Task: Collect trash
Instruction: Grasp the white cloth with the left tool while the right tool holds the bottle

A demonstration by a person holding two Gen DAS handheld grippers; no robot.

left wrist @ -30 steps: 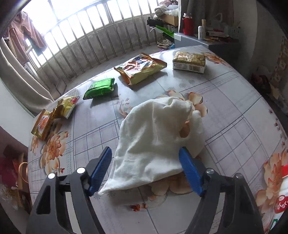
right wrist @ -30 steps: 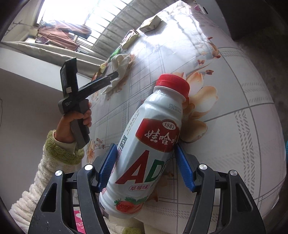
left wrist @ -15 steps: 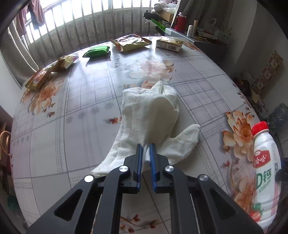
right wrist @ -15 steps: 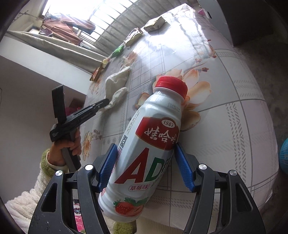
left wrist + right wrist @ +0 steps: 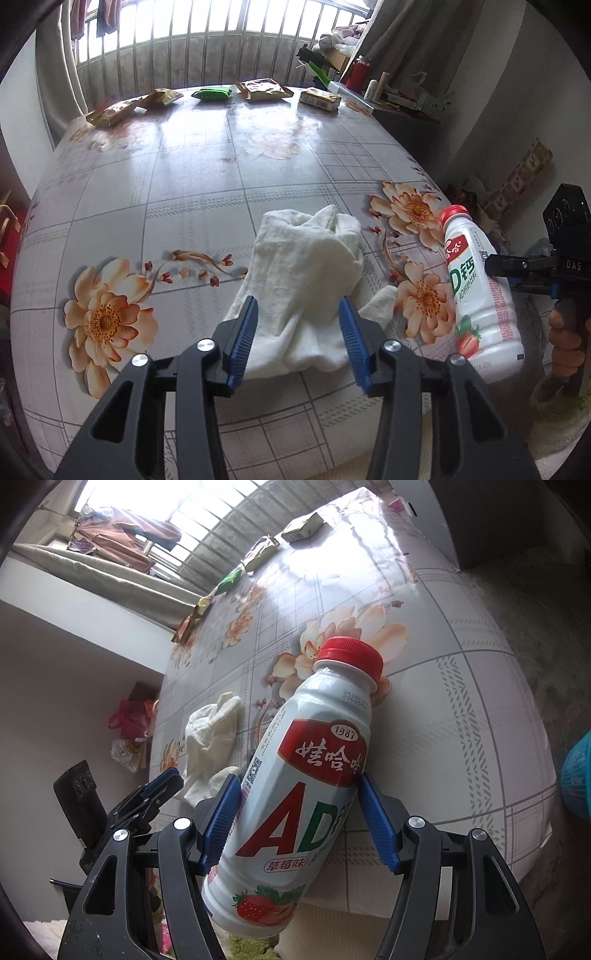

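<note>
A crumpled white cloth (image 5: pixel 303 266) lies on the flowered table (image 5: pixel 184 177) near its front edge. My left gripper (image 5: pixel 298 301) stands over the cloth's near end. Its jaws are opening; the cloth sits between the blue pads (image 5: pixel 243 332), which do not press on it. My right gripper (image 5: pixel 299 781) is shut on a white drink bottle (image 5: pixel 310 775) with a red cap, tilted above the table's near right corner. In the left wrist view that bottle (image 5: pixel 476 295) hangs right of the cloth. Several snack packets (image 5: pixel 264 88) lie along the far edge.
A green packet (image 5: pixel 214 92) and a boxed snack (image 5: pixel 319 99) lie among the far packets. A cluttered shelf (image 5: pixel 391 94) stands behind the table on the right. A blue basket (image 5: pixel 578 775) sits on the floor to the right, and bags (image 5: pixel 129 720) lie on the left.
The left gripper closed on the cloth's edge and dragged it toward the table's near edge. Its jaws have now parted off the cloth. The right gripper kept still with the bottle.
</note>
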